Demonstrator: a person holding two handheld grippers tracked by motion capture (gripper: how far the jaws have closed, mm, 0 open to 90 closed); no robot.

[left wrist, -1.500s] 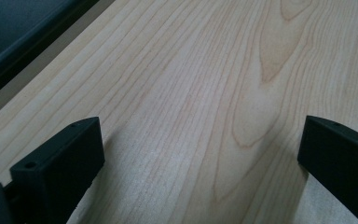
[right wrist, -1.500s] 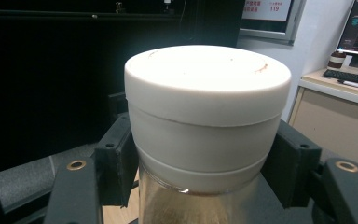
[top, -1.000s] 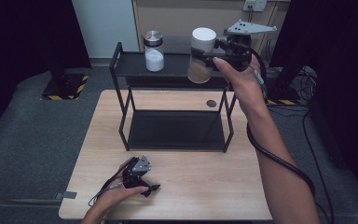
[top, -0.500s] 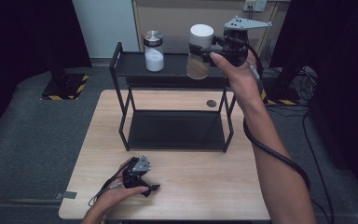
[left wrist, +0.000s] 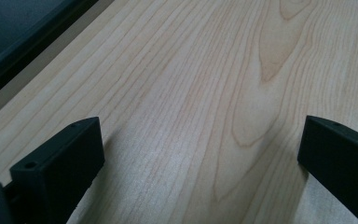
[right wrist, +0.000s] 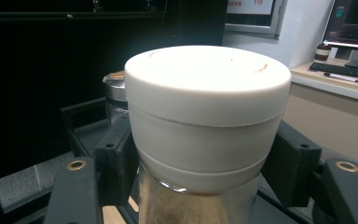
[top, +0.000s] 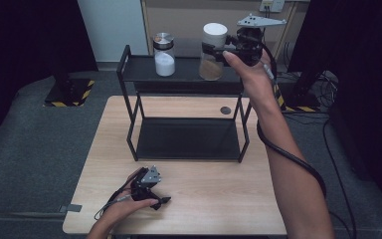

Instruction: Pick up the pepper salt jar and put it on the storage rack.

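The right gripper (top: 218, 52) has its jaws clamped on a white-capped jar (top: 213, 52) of brown powder, just under the cap, at the right of the black rack's (top: 129, 74) top shelf at the far side of the table (top: 214, 199). A steel-lidded jar (top: 164, 55) of white powder stands to its left, apart. The left gripper (top: 162, 201) rests on the table's near edge, jaws wide with nothing between them.
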